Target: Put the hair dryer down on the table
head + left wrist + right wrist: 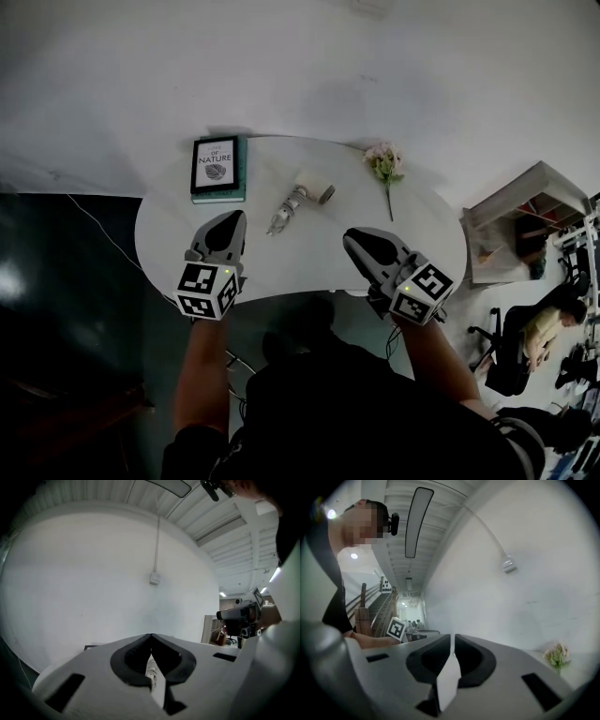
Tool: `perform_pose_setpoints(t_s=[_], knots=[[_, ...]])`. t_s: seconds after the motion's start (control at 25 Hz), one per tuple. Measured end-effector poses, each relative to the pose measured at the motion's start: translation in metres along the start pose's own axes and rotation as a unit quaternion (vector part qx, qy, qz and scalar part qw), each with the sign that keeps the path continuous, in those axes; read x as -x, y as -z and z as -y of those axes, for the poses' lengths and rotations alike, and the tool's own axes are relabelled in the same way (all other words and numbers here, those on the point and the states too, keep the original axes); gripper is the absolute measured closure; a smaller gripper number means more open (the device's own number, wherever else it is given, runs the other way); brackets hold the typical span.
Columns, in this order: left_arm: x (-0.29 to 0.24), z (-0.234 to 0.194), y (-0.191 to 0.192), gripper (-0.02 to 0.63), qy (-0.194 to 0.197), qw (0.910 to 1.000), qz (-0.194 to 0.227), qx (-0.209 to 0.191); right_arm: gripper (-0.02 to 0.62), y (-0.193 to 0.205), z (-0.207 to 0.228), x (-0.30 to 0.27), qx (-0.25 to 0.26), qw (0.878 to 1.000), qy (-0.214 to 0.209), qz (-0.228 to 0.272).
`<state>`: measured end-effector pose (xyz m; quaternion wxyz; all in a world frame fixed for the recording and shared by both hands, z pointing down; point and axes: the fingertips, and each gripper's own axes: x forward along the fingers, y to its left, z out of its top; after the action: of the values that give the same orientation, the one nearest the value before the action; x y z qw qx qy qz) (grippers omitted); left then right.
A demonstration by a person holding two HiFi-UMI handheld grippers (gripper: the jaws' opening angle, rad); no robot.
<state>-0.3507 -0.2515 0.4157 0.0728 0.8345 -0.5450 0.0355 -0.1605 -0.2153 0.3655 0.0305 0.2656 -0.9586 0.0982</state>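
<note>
1. My left claw (230, 217) is closed: in the left gripper view the 2 jaw tips meet, and nothing is caught between them.
2. My right claw (354, 236) has its jaws a thin slit apart, and it too holds nothing.
3. The hair dryer (298, 199) lies on its side on the round white tabletop (169, 234). Neither claw touches it. Its pale barrel points away to the right and its silvery handle runs back toward me on the left.
4. It sits just ahead of my left claw and further off from my right, roughly in the middle of the far half of the tabletop.
5. A book (217, 167) with a dark cover lies flat to the left of the hair dryer, apart from it.
6. A pale flower (385, 164) on a thin stem lies to its right, also apart.
7. Both claws hang over the near edge of the tabletop, left one at the left and right one at the right, tips pointing toward the far side.
</note>
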Motion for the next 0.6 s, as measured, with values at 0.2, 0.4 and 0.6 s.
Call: perform_pose_setpoints(t_s=[0.2, 0.4, 0.6], knots=[[0.028, 0.02, 0.005, 0.599, 0.03, 0.9995, -0.004, 0.002, 0.581, -0.008, -0.015, 0.022, 0.025, 0.999, 0.025, 0.004], [0.042, 0.036, 0.013, 0.599, 0.033, 0.9991, -0.008, 0.027, 0.589, -0.013, 0.0, 0.059, 0.027, 0.998, 0.063, 0.017], [0.043, 0.065, 0.025, 0.598, 0.038, 0.9982, -0.042, 0.021, 0.591, -0.018, 0.015, 0.087, 0.011, 0.997, 0.066, 0.03]])
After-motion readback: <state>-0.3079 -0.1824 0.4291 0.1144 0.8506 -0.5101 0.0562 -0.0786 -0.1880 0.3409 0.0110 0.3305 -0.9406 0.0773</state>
